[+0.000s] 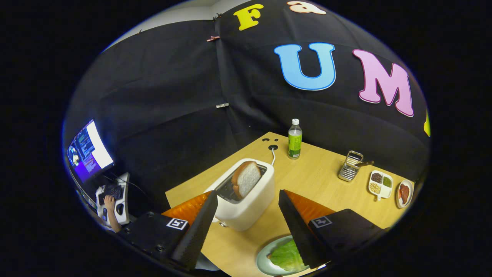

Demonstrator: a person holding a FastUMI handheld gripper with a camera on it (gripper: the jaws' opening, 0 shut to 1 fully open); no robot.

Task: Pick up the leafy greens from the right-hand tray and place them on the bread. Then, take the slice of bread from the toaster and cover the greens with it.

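Fingers [246, 215] spread wide, nothing held between them. Leafy greens [286, 256] lie on a pale plate [263, 256] on the desk [319, 173], partly behind the right finger; whether bread sits beneath them cannot be told. By the look of it the first step is done. Toaster [246, 200] stands just ahead, between the fingers, with the slice of bread [246, 179] upright in its slot, untouched. A bottle [295, 139], a wire rack [349, 166] and a divided dish [380, 184] stand beyond. Left to do: reach for the slice, lift it out, lay it over the greens.
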